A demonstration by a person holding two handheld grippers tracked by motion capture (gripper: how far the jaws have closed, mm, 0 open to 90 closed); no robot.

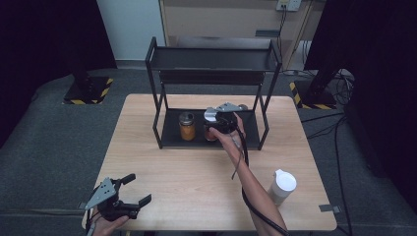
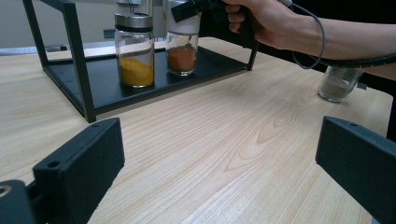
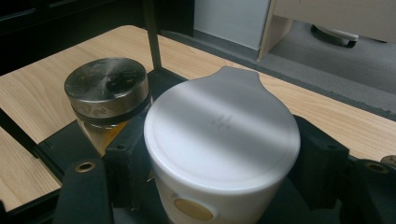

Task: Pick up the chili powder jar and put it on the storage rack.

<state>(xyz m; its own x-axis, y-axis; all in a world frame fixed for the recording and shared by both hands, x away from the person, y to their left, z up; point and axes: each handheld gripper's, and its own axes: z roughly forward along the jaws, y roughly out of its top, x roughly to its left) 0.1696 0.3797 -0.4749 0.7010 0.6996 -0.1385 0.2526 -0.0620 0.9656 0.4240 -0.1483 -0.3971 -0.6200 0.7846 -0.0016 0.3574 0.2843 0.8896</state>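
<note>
My right tongs [image 1: 220, 123] are clamped on the white lid of a spice jar [image 2: 182, 56] with rust-brown powder in it; in the right gripper view the two black jaws press against either side of that lid [image 3: 222, 135]. The jar stands on the bottom shelf of the black rack [image 1: 164, 140], which sits at the far side of the worktop [image 1: 196, 172]. Just beside it, to its left in the high view, is a second jar [image 1: 187, 127] holding yellow-orange powder, capped with a round metal lid [image 3: 106, 86] (the two jars are close, but from the left gripper view there is a gap between them). My right hand [image 2: 261, 21] reaches in over the rack's front edge, the cable trailing back along my forearm.

My left tongs [image 1: 134, 189] are spread wide with nothing between the jaws, held low at the near left corner of the worktop, pointing across the wood toward the rack. A third jar with a white lid [image 1: 282, 186] stands by itself on the worktop near the right edge, well apart from the rack.
</note>
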